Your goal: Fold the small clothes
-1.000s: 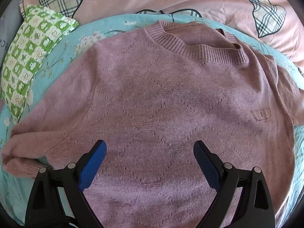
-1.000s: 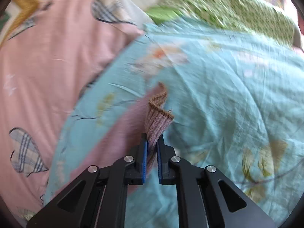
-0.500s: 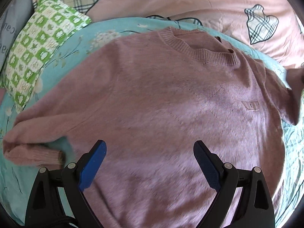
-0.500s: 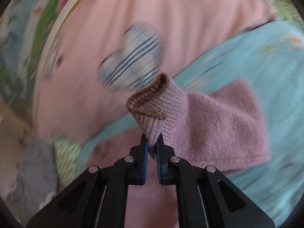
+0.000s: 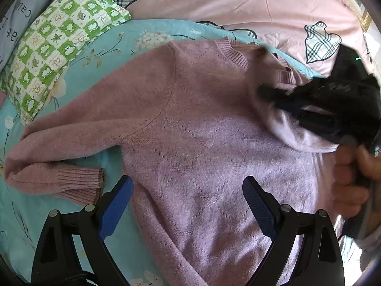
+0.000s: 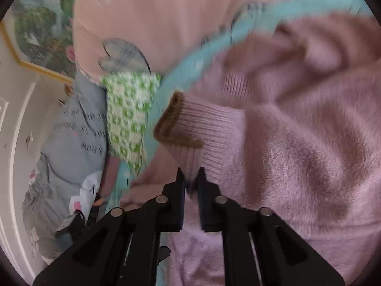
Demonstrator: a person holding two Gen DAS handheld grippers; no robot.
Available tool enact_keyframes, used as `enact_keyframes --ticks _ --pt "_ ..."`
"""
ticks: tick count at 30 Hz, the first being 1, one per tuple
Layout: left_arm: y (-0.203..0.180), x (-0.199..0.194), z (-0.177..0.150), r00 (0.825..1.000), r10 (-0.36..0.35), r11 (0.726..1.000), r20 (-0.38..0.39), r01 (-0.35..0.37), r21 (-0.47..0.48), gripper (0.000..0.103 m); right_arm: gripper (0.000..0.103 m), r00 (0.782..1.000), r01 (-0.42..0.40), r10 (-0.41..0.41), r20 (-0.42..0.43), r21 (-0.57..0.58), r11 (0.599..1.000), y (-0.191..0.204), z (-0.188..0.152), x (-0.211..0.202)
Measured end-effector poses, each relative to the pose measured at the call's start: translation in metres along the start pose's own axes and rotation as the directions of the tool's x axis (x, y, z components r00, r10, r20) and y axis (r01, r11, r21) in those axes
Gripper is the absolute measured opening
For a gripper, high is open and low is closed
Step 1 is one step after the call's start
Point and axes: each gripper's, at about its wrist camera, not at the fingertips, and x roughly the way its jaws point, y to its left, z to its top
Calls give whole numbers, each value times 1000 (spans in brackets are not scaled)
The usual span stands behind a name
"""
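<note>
Soft, limp sweater [image 5: 202,147] on the bed [image 5: 112,47] — the right gripper [image 6: 190,178] pinches its ribbed cuff [image 6: 190,128], a firm hold; the left gripper [image 5: 188,202] hovers spread.

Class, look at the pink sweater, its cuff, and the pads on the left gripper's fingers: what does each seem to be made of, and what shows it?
Sweater: soft knit, probably wool or acrylic; fuzzy nap, pointelle holes.
Cuff: ribbed knit with brown edge, shut in the right gripper.
Pads on the open left gripper: matte blue, likely rubber or plastic.
</note>
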Motion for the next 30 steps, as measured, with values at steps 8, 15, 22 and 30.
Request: enact_keyframes --ticks 8,15,22,30 --pt "-13 29 32 999 -44 999 -29 44 3 95 43 1000 -28 28 0 77 997 -22 -9 -13" --pt "-20 83 70 992 -55 998 -116 53 -25 95 43 991 26 -36 125 83 996 -43 -24 -92" --pt "-34 112 92 983 -156 987 -97 152 -48 56 43 973 72 -109 202 185 980 -78 -43 -142" --pt "-11 31 82 963 -245 967 109 252 -47 11 43 951 107 -163 262 218 970 -91 -40 -170"
